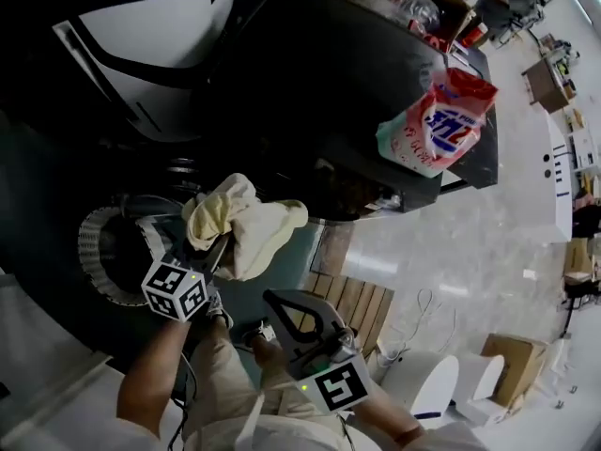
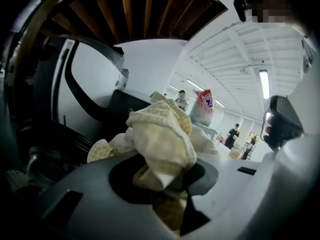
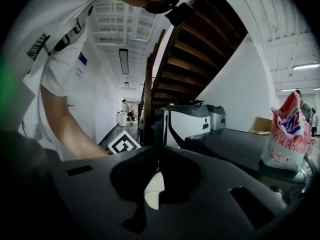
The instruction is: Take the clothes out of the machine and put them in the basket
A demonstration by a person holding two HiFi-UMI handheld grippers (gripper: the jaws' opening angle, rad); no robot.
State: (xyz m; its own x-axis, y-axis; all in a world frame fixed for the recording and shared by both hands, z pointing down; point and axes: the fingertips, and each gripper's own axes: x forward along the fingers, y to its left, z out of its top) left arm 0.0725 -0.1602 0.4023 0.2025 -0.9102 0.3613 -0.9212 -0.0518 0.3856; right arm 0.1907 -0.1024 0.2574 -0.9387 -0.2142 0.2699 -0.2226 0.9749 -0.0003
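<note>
Soft, matt, crumpled cloth (image 1: 246, 225), pale yellow, with a fine woven check. Glossy white and black plastic on the machine (image 1: 164, 36). Shiny, crinkled plastic film on the detergent bag (image 1: 439, 125). Polished, reflective pale floor (image 1: 451, 252). Bare wooden slats (image 1: 352, 303), matt. Plain brown cardboard box (image 1: 515, 365), dull. Dark, smooth counter top (image 1: 329, 83) with a faint sheen.

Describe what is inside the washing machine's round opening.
Inside the ribbed ring only a dark interior shows, with no clothes visible. The left gripper and the yellow cloth it grips cover the opening's right part, so that part is hidden.
</note>
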